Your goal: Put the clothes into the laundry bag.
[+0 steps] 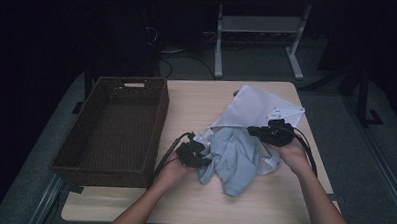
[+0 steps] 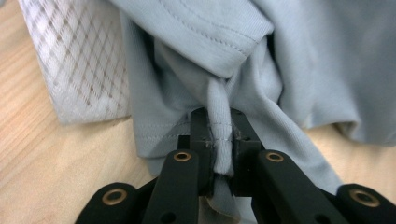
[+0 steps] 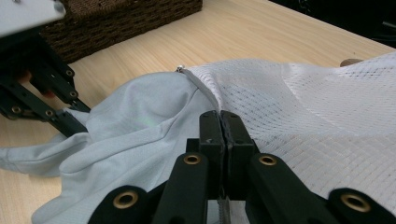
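Light-blue garment and white mesh bag between 2 grippers on the table (image 1: 197, 99)

The garment (image 1: 235, 158) spills from the mesh bag (image 1: 256, 106); the left gripper (image 2: 219, 140) pinches its bunched fold, the right gripper (image 3: 219, 135) clamps the bag's edge just beside it.

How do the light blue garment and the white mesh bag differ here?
The light blue garment is smooth knit with stitched hems; the white mesh bag has a diamond weave. The garment lies bunched nearer the person, the bag flatter behind. The left gripper pinches the garment. Both rest on the table.
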`<move>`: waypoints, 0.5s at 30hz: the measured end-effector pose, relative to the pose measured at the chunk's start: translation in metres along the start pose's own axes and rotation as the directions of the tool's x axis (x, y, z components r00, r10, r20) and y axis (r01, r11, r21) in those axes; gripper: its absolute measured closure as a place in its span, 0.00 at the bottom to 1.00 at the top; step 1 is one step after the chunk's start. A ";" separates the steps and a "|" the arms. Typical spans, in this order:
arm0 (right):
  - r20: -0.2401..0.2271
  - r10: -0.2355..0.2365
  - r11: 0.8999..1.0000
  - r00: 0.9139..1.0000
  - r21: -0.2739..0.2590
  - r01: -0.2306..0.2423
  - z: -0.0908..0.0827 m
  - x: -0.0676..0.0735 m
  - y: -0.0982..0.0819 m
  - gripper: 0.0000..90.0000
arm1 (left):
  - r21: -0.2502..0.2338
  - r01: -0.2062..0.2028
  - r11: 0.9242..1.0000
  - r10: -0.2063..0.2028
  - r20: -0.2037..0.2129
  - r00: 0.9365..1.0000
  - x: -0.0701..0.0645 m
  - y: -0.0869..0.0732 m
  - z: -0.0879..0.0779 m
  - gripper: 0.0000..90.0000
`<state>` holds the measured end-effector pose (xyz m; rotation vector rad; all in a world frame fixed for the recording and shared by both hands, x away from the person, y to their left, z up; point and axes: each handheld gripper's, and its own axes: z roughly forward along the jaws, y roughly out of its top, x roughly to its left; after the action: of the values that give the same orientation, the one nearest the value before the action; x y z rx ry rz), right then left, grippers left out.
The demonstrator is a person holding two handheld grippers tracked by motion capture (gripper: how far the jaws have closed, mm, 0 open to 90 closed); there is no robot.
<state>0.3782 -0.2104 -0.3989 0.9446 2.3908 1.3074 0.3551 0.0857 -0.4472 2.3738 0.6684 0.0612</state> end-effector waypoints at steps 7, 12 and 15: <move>-0.008 0.000 1.000 1.000 0.004 0.000 0.001 0.001 -0.001 0.97 | -0.083 -0.014 0.996 0.016 0.022 1.000 -0.007 0.013 -0.011 0.93; -0.020 -0.007 1.000 1.000 -0.001 0.007 0.002 0.004 0.001 0.97 | -0.113 -0.041 0.993 0.044 0.026 0.999 -0.013 0.031 -0.008 0.93; -0.027 -0.008 1.000 1.000 0.001 0.008 0.003 0.006 0.002 0.97 | -0.126 -0.049 0.991 0.053 0.028 0.998 -0.015 0.043 -0.002 0.93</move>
<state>0.3762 -0.2037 -0.3985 0.9220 2.4137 1.3244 0.3605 0.0519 -0.4175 2.2667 0.5718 0.0852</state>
